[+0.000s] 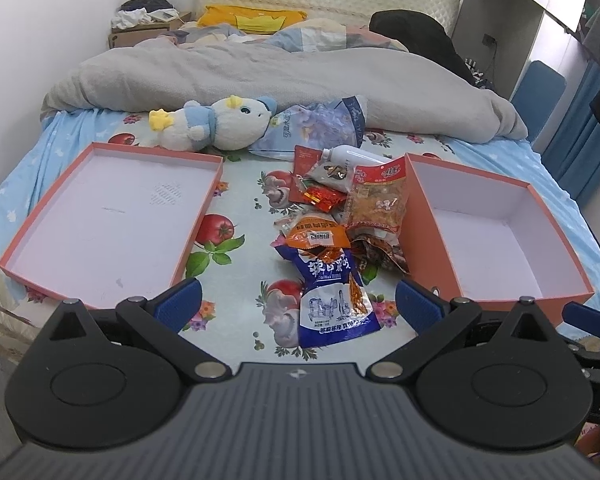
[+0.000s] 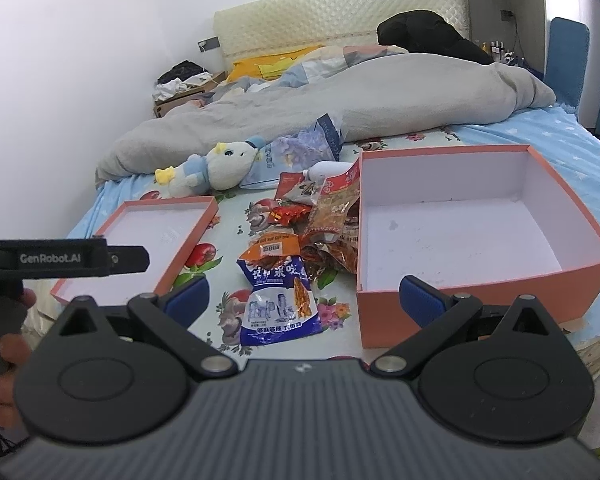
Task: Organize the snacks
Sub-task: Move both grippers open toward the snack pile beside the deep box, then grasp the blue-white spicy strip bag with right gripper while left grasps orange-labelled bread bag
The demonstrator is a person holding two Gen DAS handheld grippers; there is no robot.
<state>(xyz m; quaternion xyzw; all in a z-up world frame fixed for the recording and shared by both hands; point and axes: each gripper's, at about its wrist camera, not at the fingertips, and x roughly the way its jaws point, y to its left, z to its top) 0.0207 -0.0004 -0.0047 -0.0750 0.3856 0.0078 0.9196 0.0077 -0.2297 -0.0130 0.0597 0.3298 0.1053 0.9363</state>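
Legibly: "GenRobot.AI" on left tool (image 2: 64,258) | blue snack packet (image 1: 334,300) text unreadable

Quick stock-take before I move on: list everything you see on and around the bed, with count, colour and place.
Shallow box lid: 1, orange outside, white inside, left on the bed sheet, nothing in it.
Deep box: 1, orange outside, white inside, right, nothing in it.
Snack packets: a loose pile, exact count unclear, red, orange and brown, between the boxes.
Blue snack bag: 1, blue and white, nearest end of the pile.
White bottle: 1, lying behind the pile.
Plush toy: 1, white and blue, behind the lid.
Grey duvet: 1, bunched across the bed.
Left gripper: black, blue pads, open, holding nothing.
Right gripper: same, open, holding nothing.
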